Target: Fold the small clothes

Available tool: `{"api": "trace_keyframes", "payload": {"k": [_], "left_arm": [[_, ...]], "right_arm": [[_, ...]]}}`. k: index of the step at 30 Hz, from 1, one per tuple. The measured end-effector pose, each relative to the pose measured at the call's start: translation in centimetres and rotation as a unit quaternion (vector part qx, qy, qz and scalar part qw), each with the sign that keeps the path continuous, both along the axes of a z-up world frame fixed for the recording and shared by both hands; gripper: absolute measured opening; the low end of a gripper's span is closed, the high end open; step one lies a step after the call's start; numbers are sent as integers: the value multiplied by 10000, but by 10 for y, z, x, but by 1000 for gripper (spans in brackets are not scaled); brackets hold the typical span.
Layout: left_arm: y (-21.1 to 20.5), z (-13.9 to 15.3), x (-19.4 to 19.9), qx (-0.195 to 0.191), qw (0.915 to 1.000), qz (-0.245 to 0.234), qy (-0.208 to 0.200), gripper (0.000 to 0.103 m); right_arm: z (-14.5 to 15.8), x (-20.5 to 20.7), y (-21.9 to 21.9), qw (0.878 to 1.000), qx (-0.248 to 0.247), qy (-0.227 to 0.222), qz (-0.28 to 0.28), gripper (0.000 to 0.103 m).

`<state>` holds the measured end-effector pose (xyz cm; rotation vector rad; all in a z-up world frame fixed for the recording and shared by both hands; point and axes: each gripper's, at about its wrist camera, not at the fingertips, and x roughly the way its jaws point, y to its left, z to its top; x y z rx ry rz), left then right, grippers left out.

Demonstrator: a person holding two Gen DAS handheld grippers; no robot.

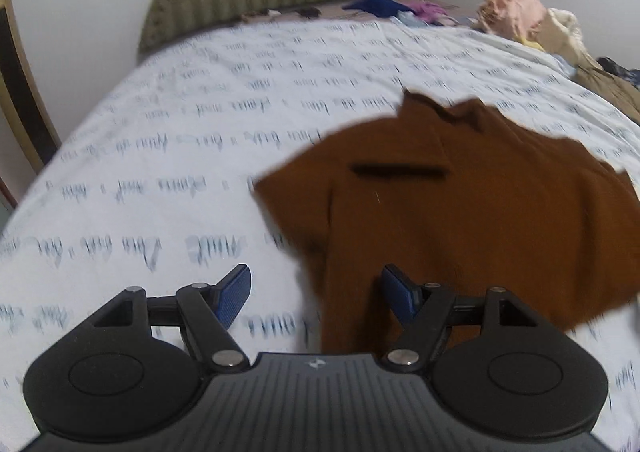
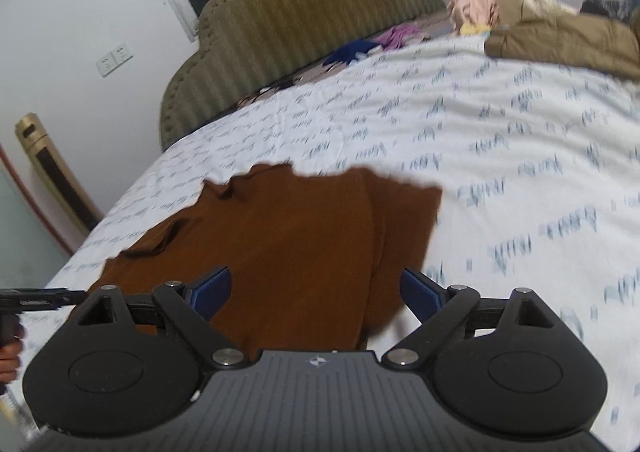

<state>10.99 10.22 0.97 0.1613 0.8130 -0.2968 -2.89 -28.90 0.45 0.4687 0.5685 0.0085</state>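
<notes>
A brown shirt (image 1: 460, 212) lies spread flat on a bed covered by a white sheet (image 1: 180, 132) printed with blue handwriting. At the left, the left gripper (image 1: 316, 290) hangs above the shirt's near left edge, jaws apart and empty. To the right, the right gripper (image 2: 316, 290) hovers over the shirt's near right side, jaws spread wide with nothing between them. Beyond stands a padded olive headboard (image 2: 304, 28), and a heap of clothes (image 2: 532, 12) sits at the far right.
</notes>
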Motion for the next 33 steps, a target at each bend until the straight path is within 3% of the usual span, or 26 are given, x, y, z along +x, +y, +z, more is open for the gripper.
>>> {"api": "trace_keyframes", "payload": {"k": [3, 6, 7, 8, 9, 11, 16, 20, 22, 24, 25, 26, 29, 31, 33], "left_arm": [[8, -8, -15, -132, 9999, -98, 42, 72], [14, -11, -21, -417, 9988, -223, 103, 71], [15, -12, -22, -525, 9982, -254, 130, 70], [16, -12, -23, -588, 9978, -250, 160, 39], [16, -12, -21, -596, 9975, -280, 264, 6], [19, -12, -18, -684, 9963, -222, 477, 6], [24, -2, -29, -482, 9984, -217, 209, 5], [11, -15, -33, 168, 9981, -517, 303, 6], [7, -9, -41, 395, 9975, -579, 39, 9], [5, 6, -46, 544, 9967, -518, -314, 15], [3, 15, -47, 576, 9959, -489, -493, 19], [-1, 23, -46, 588, 9947, -507, -671, 30], [-25, 38, -36, 474, 9922, -764, -868, 69], [-46, 36, -26, 465, 9900, -1013, -862, 72], [-71, 27, -13, 718, 9873, -1182, -781, 72]], "right_arm": [[-9, -16, 5, 9997, 101, 116, 172, 81], [-18, -21, 17, 9988, 134, 297, 367, 41], [-20, -21, 19, 9984, 179, 332, 416, 22], [-21, -20, 22, 9984, 158, 350, 427, 11], [-19, -20, 25, 9987, 16, 341, 383, 11], [-9, -24, 30, 9984, -455, 230, 238, 9], [21, -41, 28, 9915, -1296, -21, -70, 7], [9, -39, 28, 9864, -1573, 455, 169, 7], [1, -37, 30, 9823, -1750, 665, 109, 9], [3, -40, 32, 9780, -1994, 594, -127, 21], [9, -42, 31, 9782, -2003, 466, -290, 34], [14, -43, 29, 9800, -1932, 297, -364, 42], [31, -28, 34, 9877, -1541, -130, -222, 43], [35, -9, 48, 9892, -1435, -300, 55, 51], [31, 14, 64, 9896, -1389, -284, 252, 58]]}}
